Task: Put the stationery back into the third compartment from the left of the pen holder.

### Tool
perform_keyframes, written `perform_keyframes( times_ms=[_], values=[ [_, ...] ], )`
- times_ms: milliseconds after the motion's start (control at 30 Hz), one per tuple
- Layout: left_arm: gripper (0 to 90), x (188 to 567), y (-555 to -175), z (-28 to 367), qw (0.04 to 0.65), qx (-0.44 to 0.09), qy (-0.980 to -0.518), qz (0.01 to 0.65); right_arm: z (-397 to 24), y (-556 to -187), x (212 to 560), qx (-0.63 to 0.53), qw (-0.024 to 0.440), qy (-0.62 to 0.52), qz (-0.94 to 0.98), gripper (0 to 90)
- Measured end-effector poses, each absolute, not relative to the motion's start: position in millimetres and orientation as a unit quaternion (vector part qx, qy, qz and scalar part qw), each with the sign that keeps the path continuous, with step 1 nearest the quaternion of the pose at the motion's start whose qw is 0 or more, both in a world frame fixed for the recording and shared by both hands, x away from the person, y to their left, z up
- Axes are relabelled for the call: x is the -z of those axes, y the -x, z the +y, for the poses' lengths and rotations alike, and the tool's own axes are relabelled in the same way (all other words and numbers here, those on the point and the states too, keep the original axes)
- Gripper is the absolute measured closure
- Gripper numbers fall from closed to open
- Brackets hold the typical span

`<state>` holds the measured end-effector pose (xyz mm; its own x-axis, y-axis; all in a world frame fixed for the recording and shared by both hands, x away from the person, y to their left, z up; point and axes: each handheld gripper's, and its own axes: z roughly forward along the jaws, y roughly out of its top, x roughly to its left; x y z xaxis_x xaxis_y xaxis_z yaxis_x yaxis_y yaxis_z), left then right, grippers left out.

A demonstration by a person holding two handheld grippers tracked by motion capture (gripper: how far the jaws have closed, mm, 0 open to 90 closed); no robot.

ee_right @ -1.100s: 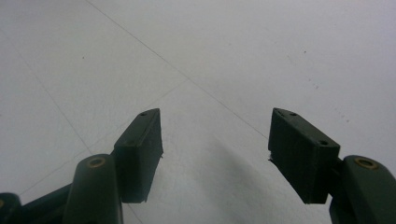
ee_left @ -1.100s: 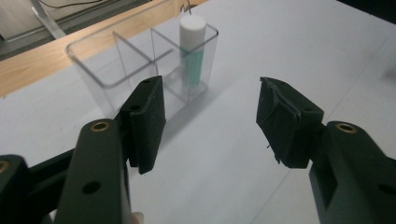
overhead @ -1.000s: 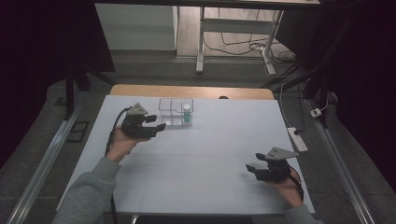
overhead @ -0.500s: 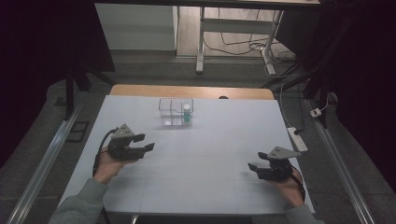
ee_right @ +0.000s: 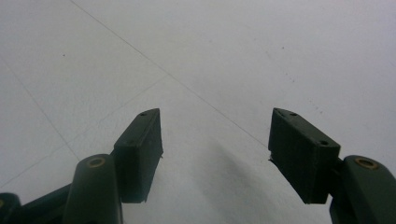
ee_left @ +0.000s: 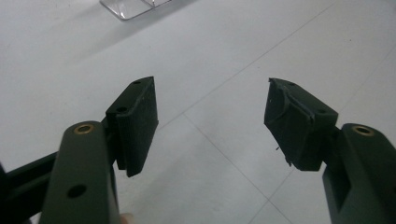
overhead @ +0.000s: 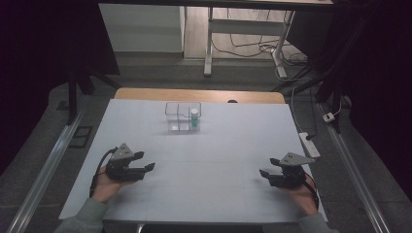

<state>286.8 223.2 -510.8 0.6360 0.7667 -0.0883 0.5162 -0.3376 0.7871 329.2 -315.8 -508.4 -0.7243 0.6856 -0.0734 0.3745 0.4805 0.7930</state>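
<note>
A clear plastic box (overhead: pixel 182 116) with compartments stands at the far middle of the white table (overhead: pixel 214 145); a small bottle with a green base and white cap (overhead: pixel 195 118) stands upright in its right compartment. My left gripper (overhead: pixel 145 161) rests low at the near left, open, its jaws having just been opening with nothing between them. In the left gripper view its empty jaws (ee_left: pixel 210 119) face bare table, with a corner of the box (ee_left: pixel 128 7) at the top. My right gripper (overhead: pixel 266 173) sits at the near right, open and empty, its jaws (ee_right: pixel 215 149) over bare tabletop.
A wooden table edge (overhead: pixel 199 94) runs behind the white surface. A power strip (overhead: pixel 309 144) lies off the table's right side, with metal rails (overhead: pixel 46 165) along both sides and desk legs and cables (overhead: pixel 252 43) on the floor beyond.
My left gripper has come away from the box, back toward the near left of the table and lower. Its jaws have widened. The right gripper has stayed put.
</note>
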Motion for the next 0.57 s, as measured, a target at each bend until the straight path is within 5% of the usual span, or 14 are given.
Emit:
perform_keyframes(
  times_ms=[567],
  values=[
    [32.6, 512.9, -285.9, 224.6, 0.411, -0.152, -0.806, 0.398, -313.7, -329.3, 509.6, -0.397, 0.197, -0.308, 0.842, 34.2]
  ],
)
